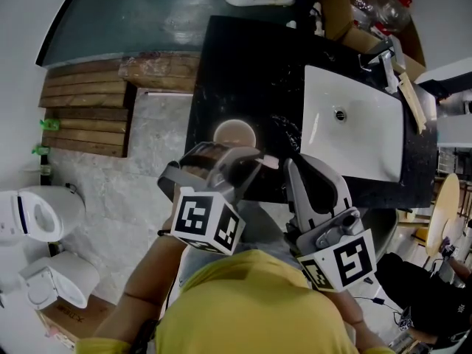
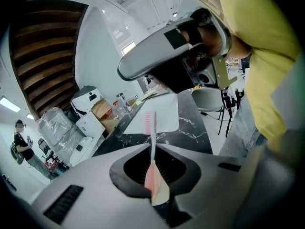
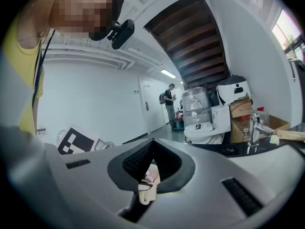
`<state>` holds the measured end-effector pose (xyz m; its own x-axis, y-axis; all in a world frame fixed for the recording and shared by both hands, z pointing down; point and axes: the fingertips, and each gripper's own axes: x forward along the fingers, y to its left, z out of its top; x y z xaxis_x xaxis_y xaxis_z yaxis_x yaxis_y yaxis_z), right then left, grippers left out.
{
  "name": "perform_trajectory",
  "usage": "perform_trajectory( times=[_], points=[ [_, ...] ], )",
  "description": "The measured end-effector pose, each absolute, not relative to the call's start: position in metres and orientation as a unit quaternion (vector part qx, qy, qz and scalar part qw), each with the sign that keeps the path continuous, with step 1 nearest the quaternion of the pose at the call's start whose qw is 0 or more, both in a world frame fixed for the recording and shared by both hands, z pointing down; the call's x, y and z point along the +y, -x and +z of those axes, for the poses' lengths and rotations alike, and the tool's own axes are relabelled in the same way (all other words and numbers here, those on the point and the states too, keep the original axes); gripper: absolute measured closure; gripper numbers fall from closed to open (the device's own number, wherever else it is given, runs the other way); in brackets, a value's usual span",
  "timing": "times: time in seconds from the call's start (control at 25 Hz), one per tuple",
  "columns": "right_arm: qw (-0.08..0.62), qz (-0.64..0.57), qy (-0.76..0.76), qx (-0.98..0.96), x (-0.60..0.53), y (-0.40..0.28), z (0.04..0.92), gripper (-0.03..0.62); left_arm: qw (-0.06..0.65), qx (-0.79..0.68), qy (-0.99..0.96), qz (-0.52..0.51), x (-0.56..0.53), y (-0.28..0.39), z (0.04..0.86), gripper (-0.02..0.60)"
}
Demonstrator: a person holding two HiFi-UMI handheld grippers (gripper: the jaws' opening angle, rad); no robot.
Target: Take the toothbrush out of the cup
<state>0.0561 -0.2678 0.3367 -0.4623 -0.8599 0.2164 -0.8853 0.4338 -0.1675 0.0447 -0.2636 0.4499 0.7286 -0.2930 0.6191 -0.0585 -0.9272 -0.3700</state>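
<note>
In the head view, a round cup (image 1: 234,134) stands on the black counter (image 1: 243,65), just left of the white sink (image 1: 354,124). My left gripper (image 1: 254,161) hovers at the counter's near edge, shut on a pink and white toothbrush (image 1: 270,161). The left gripper view shows the toothbrush (image 2: 152,142) upright in the shut jaws, bristle head free at the top. My right gripper (image 1: 293,167) is close beside it on the right, jaws shut. A small cream and pink bit (image 3: 147,182) sits at their seam; I cannot tell what it is.
White toilets (image 1: 37,220) stand on the floor at the left, beyond a stack of wooden planks (image 1: 88,109). A faucet (image 1: 387,61) and a cardboard box (image 1: 354,21) are behind the sink. One person (image 3: 169,99) stands far off down the room.
</note>
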Motion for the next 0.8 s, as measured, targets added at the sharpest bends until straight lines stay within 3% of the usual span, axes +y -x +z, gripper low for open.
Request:
perform_trajectory(
  times=[0.8],
  points=[
    [0.042,0.114,-0.512,-0.85,-0.273,-0.051,0.324,0.577,0.137,0.149,0.925,-0.323,-0.278,-0.035,0.433,0.555]
  ],
)
